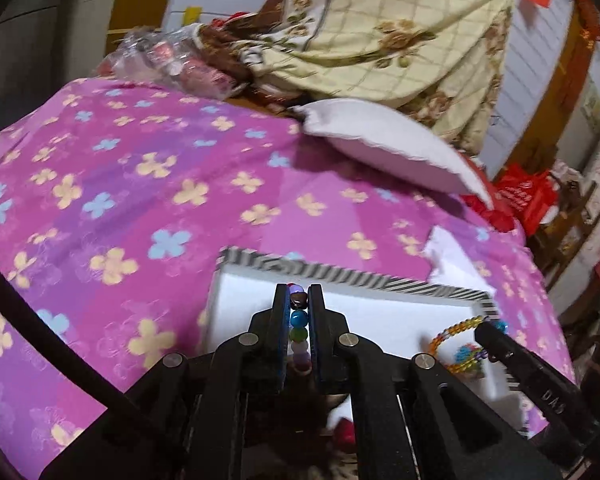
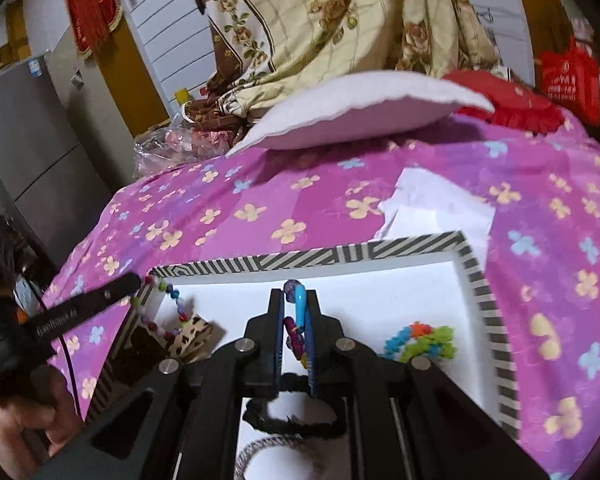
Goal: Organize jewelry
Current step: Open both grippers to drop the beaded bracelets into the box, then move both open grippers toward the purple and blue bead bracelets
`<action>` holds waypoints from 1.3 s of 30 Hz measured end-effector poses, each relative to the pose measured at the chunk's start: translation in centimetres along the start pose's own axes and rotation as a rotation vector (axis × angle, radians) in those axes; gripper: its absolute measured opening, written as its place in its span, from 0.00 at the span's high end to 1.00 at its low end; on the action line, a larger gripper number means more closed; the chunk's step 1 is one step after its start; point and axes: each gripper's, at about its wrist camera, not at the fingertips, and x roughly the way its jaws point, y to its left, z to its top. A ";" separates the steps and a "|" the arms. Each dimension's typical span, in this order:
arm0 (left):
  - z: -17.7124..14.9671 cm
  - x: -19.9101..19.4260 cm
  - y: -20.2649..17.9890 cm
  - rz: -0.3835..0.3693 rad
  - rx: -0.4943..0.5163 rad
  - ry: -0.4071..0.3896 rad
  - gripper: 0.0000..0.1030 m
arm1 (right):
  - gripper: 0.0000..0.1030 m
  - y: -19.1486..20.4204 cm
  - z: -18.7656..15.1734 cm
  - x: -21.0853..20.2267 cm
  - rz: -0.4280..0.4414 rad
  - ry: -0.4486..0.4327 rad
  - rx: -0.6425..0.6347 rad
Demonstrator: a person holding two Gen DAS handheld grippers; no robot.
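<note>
The left tool (image 1: 299, 312), matte black plastic with blue pads, is clamped on a bracelet of round multicoloured glossy beads (image 1: 299, 322); brown, blue, green and pale beads run in a row between its fingers at lower centre of the left wrist view. In the right wrist view this bracelet hangs from that tool's tip at the left of the frame over the near left corner of the box. White lettering on that tool's arm seems to read "GenRobot.AI", though it is blurred.

The right tool (image 2: 295, 312) is closed on a small piece of jewelry with a smooth turquoise curved part and purple beads (image 2: 298, 304), held at lower centre of the right wrist view above the box floor. Its side reads "DAS" in the left wrist view, lower right.

Under both tools lies a shallow rectangular box with a white floor and a black-and-white striped rim (image 2: 470, 264). In it rest a fuzzy blue, orange and green cluster (image 2: 422, 340) at right, a black fuzzy hair band (image 2: 296, 426) at bottom centre, and a cream piece with black blotches (image 2: 194, 338) at left. A bracelet of small amber and clear beads (image 1: 458, 340) shows at right in the left wrist view.

The box sits on a bed under a magenta cloth printed with yellow and blue flowers (image 1: 140, 184). A white pillow (image 2: 360, 108) lies beyond it.
</note>
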 end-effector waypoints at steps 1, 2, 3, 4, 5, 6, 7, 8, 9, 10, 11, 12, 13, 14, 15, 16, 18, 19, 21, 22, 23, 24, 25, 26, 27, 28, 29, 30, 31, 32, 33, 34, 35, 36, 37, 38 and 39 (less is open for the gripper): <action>-0.1 0.1 0.2 0.010 -0.003 0.003 1.00 | 0.91 0.0 -0.1 0.4 0.008 0.009 0.004; -0.1 0.0 0.2 0.014 -0.005 0.004 1.00 | 0.90 0.0 -0.2 0.7 0.004 0.012 0.010; -0.2 0.0 0.3 0.016 -0.006 0.005 1.00 | 0.87 0.0 -0.3 0.9 0.004 0.008 0.015; -0.2 0.0 0.3 0.018 -0.005 0.003 1.00 | 0.87 0.1 -0.3 1.0 0.019 0.004 0.017; -0.2 -0.3 0.2 0.022 -0.003 -0.001 1.00 | 0.86 0.3 -0.3 1.0 0.039 0.002 0.015; -0.2 -0.5 0.0 0.028 0.003 -0.009 0.98 | 0.83 0.5 -0.2 0.8 0.047 -0.006 0.012; -0.2 -0.7 0.0 0.025 0.006 -0.014 0.93 | 0.82 0.6 -0.2 0.5 0.053 -0.018 0.010; -0.2 -0.9 -0.1 0.021 0.010 -0.020 0.91 | 0.81 0.7 -0.1 0.2 0.058 -0.028 0.010; -0.2 -1.1 -0.2 0.015 0.013 -0.026 0.90 | 0.81 0.7 -0.1 -0.2 0.058 -0.037 0.011; -0.2 -1.2 -0.3 0.011 0.016 -0.029 0.89 | 0.81 0.8 0.0 -0.5 0.058 -0.041 0.011; -0.2 -1.4 -0.4 0.007 0.017 -0.033 0.89 | 0.81 0.8 0.0 -0.8 0.059 -0.044 0.009; -0.2 -1.6 -0.4 0.005 0.014 -0.040 0.89 | 0.81 0.8 0.0 -1.1 0.059 -0.047 0.007; -0.2 -1.7 -0.4 0.009 0.012 -0.047 0.89 | 0.81 0.7 -0.1 -1.6 0.052 -0.048 0.004; -0.2 -2.1 -0.4 0.018 0.012 -0.061 0.89 | 0.81 0.7 -0.1 -2.0 0.044 -0.050 -0.002; -0.2 -2.5 -0.5 0.021 0.014 -0.074 0.89 | 0.81 0.7 -0.2 -2.6 0.030 -0.057 -0.010; -0.3 -3.0 -0.6 0.027 0.022 -0.091 0.89 | 0.81 0.7 -0.4 -3.4 0.015 -0.069 -0.019; -0.7 -4.3 -1.1 0.060 0.065 -0.128 0.89 | 0.81 0.7 -0.9 -5.1 -0.015 -0.091 -0.034; -1.0 -4.9 -1.4 0.075 0.086 -0.139 0.88 | 0.79 0.8 -1.4 -6.2 -0.031 -0.101 -0.051; -1.9 -5.9 -2.1 0.089 0.138 -0.137 0.88 | 0.73 1.1 -2.7 -8.6 -0.078 -0.123 -0.090; -2.3 -6.2 -2.4 0.098 0.160 -0.135 0.88 | 0.67 1.3 -3.5 -9.6 -0.096 -0.134 -0.109; -2.9 -6.7 -2.9 0.117 0.190 -0.139 0.88 | 0.60 1.4 -4.4 -10.6 -0.117 -0.138 -0.125; -3.6 -7.3 -3.4 0.134 0.220 -0.147 0.88 | 0.49 1.4 -5.2 -11.6 -0.137 -0.142 -0.136; -4.4 -8.0 -3.9 0.151 0.255 -0.159 0.87 | 0.47 1.4 -6.3 -13.1 -0.153 -0.150 -0.145; -5.3 -8.8 -4.2 0.161 0.275 -0.168 0.84 | 0.47 1.2 -7.3 -14.2 -0.153 -0.148 -0.147; -6.2 -9.7 -4.5 0.160 0.282 -0.172 0.81 | 0.47 1.0 -8.1 -15.2 -0.146 -0.143 -0.143; -7.3 -10.9 -4.7 0.136 0.286 -0.170 0.74 | 0.42 0.8 -9.2 -16.4 -0.140 -0.138 -0.134; -8.3 -11.9 -4.7 0.112 0.286 -0.171 0.67 | 0.38 0.7 -10.1 -17.2 -0.141 -0.134 -0.133; -9.4 -12.8 -4.7 0.097 0.278 -0.169 0.63 | 0.25 0.6 -11.1 -18.0 -0.151 -0.129 -0.136; -10.3 -13.4 -4.7 0.088 0.272 -0.164 0.59 | 0.15 0.7 -12.3 -18.8 -0.176 -0.120 -0.146; -11.9 -14.2 -4.8 0.078 0.279 -0.147 0.59 | 0.12 0.9 -13.1 -19.4 -0.199 -0.113 -0.166; -13.4 -14.7 -5.0 0.077 0.294 -0.130 0.59 | 0.11 1.2 -13.8 -19.9 -0.212 -0.112 -0.195; -14.6 -15.2 -5.2 0.080 0.309 -0.118 0.59 | 0.09 1.7 -14.5 -20.3 -0.231 -0.112 -0.229; -15.6 -15.5 -5.4 0.080 0.323 -0.109 0.59 | 0.07 2.1 -15.3 -20.7 -0.260 -0.116 -0.252; -16.9 -15.9 -5.7 0.075 0.341 -0.098 0.59 | 0.04 2.5 -16.0 -21.1 -0.282 -0.124 -0.272; -18.0 -16.2 -6.0 0.071 0.361 -0.080 0.58 | 0.04 2.8 -16.9 -21.4 -0.290 -0.127 -0.299; -19.2 -16.3 -6.3 0.080 0.379 -0.062 0.58 | 0.04 3.1 -17.6 -21.6 -0.298 -0.120 -0.316; -20.1 -16.2 -6.3 0.094 0.388 -0.046 0.58 | 0.04 3.1 -18.1 -21.5 -0.311 -0.104 -0.323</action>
